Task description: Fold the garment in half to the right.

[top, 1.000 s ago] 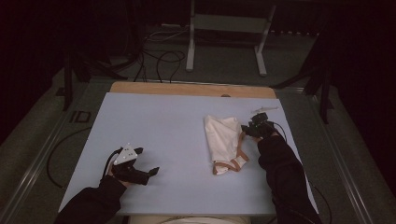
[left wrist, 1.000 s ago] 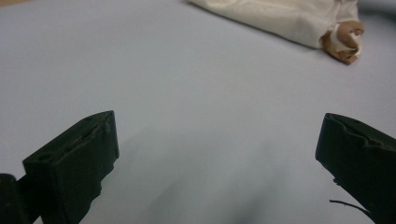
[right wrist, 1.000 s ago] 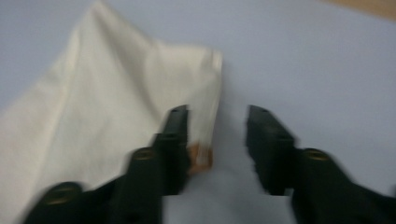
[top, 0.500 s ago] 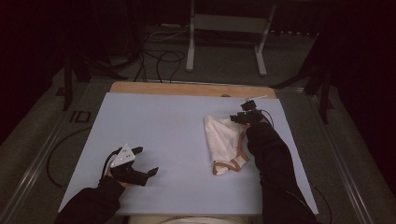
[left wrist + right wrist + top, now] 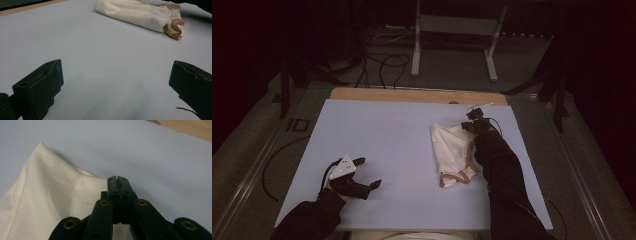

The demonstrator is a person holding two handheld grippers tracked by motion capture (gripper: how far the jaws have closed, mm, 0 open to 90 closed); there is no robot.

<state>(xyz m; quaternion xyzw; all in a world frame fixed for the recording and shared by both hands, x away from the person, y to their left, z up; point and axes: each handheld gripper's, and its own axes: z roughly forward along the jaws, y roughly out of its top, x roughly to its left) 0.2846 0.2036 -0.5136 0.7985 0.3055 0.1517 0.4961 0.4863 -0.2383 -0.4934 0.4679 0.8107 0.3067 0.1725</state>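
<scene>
A cream cloth bag [image 5: 451, 147] with tan straps [image 5: 457, 178] lies on the right half of the pale blue table [image 5: 397, 135]. My right gripper [image 5: 470, 125] is at the bag's far right corner. In the right gripper view its jaws [image 5: 117, 180] have just closed and meet on the edge of the cloth [image 5: 50, 195], which creases up toward them. My left gripper [image 5: 369, 173] rests near the front left of the table, open, with bare table between its fingers [image 5: 40, 87]. The bag [image 5: 136, 12] lies far ahead of it.
A wooden strip [image 5: 412, 95] borders the table's far edge. Beyond it the floor holds cables [image 5: 384, 62] and a grey metal stand [image 5: 457, 30]. A cable [image 5: 269, 165] trails off the table's left side.
My right hand moved left and away along the bag's far edge, and its jaws shut on the cloth's corner. The left gripper stayed where it was.
</scene>
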